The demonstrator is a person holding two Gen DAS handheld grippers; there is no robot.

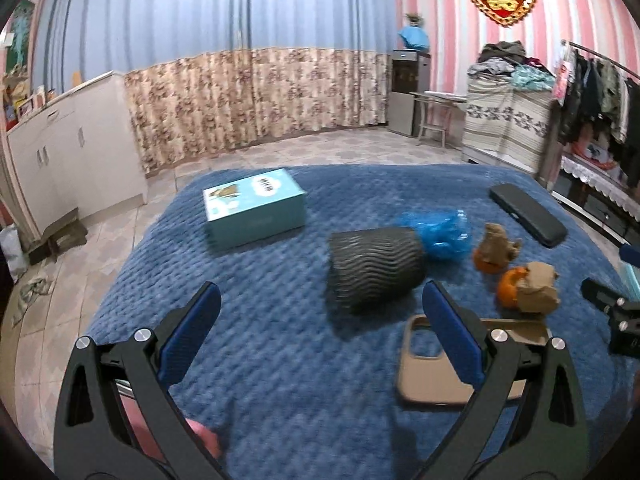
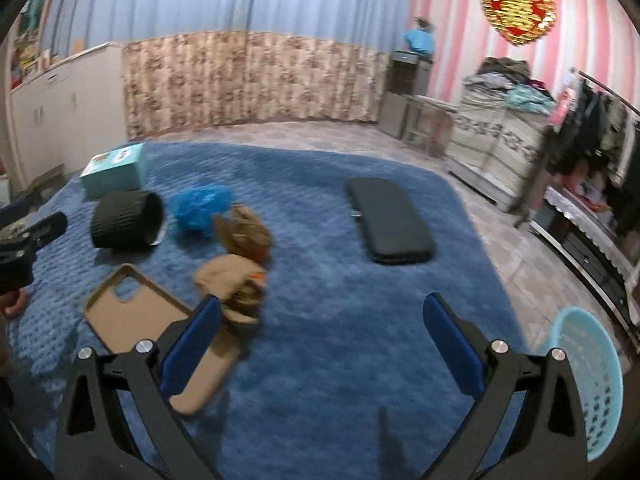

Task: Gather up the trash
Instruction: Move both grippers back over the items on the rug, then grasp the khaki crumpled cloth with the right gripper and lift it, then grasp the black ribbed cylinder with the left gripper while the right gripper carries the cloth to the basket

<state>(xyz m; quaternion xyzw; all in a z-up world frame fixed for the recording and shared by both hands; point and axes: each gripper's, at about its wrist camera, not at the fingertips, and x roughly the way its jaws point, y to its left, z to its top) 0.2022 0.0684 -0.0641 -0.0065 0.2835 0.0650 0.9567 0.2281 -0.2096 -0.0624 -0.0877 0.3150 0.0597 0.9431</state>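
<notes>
So everything's sitting on the blue quilted bed (image 1: 280, 360). Far left there's a teal box (image 1: 252, 212), then a dark ribbed bin (image 1: 376, 272) tipped on its side, with a crumpled blue plastic bag (image 1: 440, 234) right at its mouth. Next over are the actual trash bits: two wads of brown paper with orange peel, one further back (image 1: 496, 250) and one nearer me (image 1: 530, 290), just beside each other. A tan phone case (image 1: 436, 372) lies face-up in front of them, partly behind my left tongs (image 1: 320, 308), which are wide open and holding nothing. Further right is a black case (image 2: 390, 220), well apart. My right tongs (image 2: 322, 320) are spread open too, empty, and a light-blue basket (image 2: 592, 384) sits off the bed's right edge.
</notes>
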